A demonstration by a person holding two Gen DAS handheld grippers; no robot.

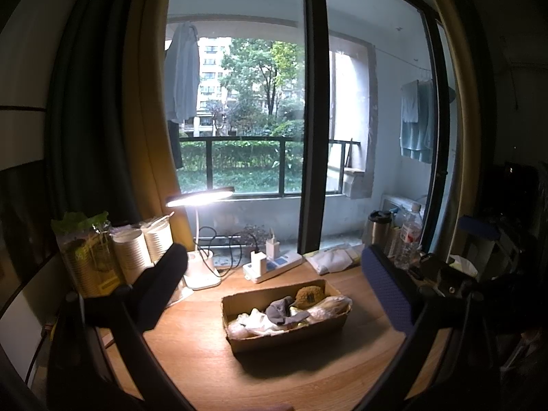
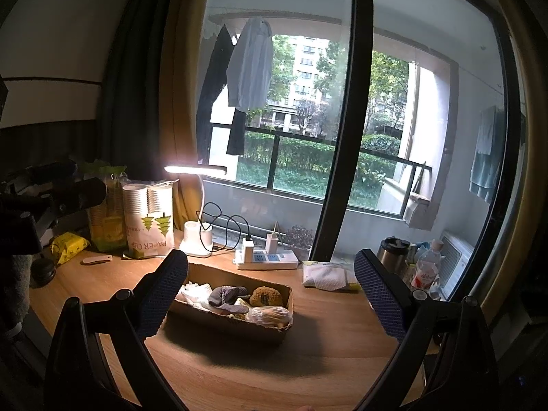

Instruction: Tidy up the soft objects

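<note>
Cardboard box [image 1: 287,322] sits at lower centre of both views on the wooden table [image 1: 191,349], holding the soft objects together: a grey sock [image 1: 282,310], a brown sponge [image 1: 309,296], white cloth [image 1: 255,318] and a wrapped bundle [image 2: 269,315]. No soft item lies loose on the bare wood nearby. Left tongs [image 1: 274,274] stand wide and empty, framing the box; right tongs [image 2: 270,287] likewise wide, holding nothing. This arrangement fits either items gathered in or awaiting removal.

The right gripper [image 2: 270,294] finger hides the cardboard box [image 2: 239,323] near corner; lower items stay buried under the grey sock [image 2: 226,296]
</note>
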